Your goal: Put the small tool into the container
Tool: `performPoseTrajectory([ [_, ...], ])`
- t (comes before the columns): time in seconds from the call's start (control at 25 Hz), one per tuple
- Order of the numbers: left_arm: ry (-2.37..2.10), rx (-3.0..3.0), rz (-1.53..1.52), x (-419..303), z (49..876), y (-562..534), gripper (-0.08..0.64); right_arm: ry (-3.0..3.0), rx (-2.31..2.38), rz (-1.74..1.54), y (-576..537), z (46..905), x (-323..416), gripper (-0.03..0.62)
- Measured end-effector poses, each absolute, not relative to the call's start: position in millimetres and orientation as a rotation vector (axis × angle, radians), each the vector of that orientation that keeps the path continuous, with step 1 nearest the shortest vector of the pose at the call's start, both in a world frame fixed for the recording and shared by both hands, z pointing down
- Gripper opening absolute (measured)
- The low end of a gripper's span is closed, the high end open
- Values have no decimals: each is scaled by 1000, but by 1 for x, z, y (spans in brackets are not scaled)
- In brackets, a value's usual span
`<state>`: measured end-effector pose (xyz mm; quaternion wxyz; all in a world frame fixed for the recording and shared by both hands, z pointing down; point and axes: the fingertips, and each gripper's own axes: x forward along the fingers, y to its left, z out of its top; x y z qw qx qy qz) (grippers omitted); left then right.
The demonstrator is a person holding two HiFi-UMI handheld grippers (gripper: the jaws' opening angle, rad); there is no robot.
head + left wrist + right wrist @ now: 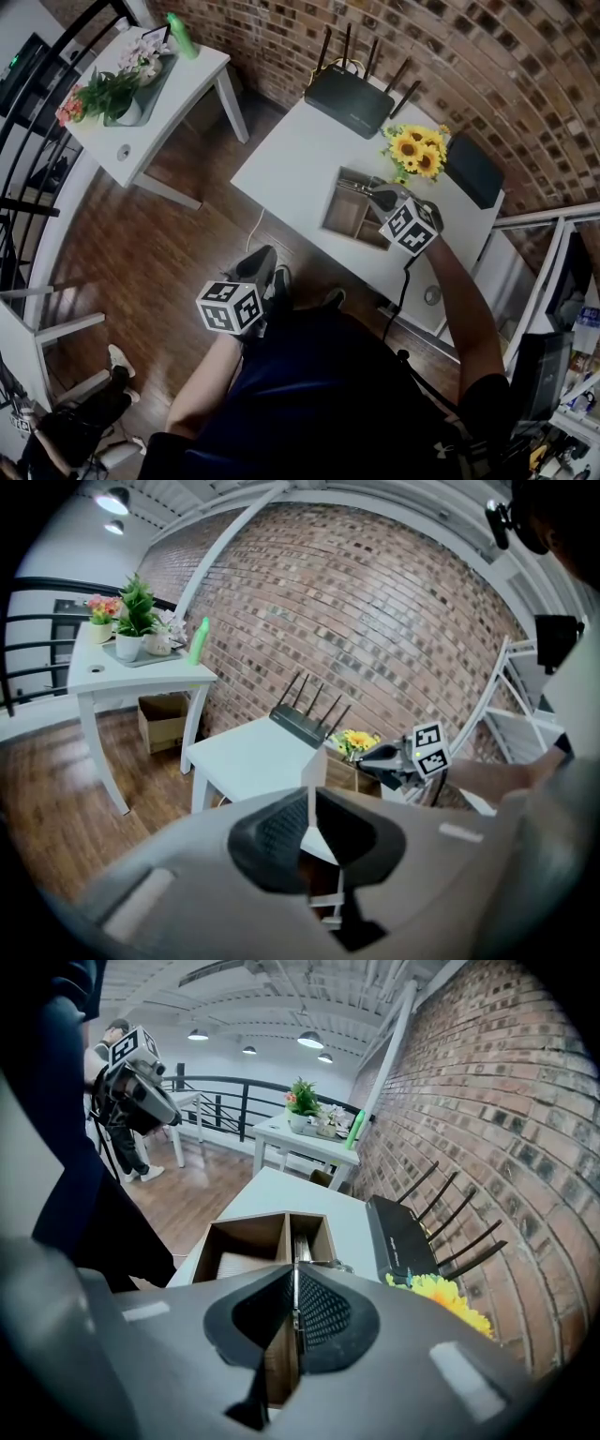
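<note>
A wooden container (343,217) with open compartments stands on the white table (291,150). My right gripper (375,195) hovers over its far side, shut on a thin metal tool (355,183). In the right gripper view the tool (301,1245) sticks out past the closed right gripper (293,1281), above the divider of the container (246,1239). My left gripper (264,261) hangs off the table's near edge over the wooden floor. The left gripper (308,797) is shut with nothing in it. From there the container (338,770) shows beside the right gripper (375,758).
A black router (349,98) with antennas sits at the table's far edge, with sunflowers (419,150) and a flat black device (473,169) to its right. A second white table (178,89) with potted plants and a green bottle (183,36) stands at the left. Black railings (37,141) run along the left side.
</note>
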<state>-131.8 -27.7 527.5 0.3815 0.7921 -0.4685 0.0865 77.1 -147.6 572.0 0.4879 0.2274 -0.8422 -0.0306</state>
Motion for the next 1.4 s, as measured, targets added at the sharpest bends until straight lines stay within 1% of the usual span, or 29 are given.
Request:
performPoseTrajectory([
  [0.4, -1176, 2022, 204, -127, 528, -26, 25, -1985, 505, -121, -150, 586, 77, 26],
  [0.52, -1174, 2023, 204, -126, 529, -26, 25, -1984, 517, -119, -151, 587, 79, 40],
  [0.6, -1174, 2022, 204, -127, 529, -26, 25, -1993, 531, -113, -152, 585, 80, 82],
  [0.68, -1173, 2022, 206, -128, 529, -27, 25, -1995, 543, -112, -153, 583, 80, 89],
  [0.96, -1143, 2042, 218, -124, 530, -30, 25, -2020, 608, -104, -147, 570, 83, 86],
  [1.12, -1098, 2077, 232, -112, 526, -34, 25, -2058, 682, -81, -135, 552, 85, 63],
  [1.4, -965, 2171, 288, -71, 518, -46, 25, -2287, 1007, 256, -94, 523, 104, 37],
])
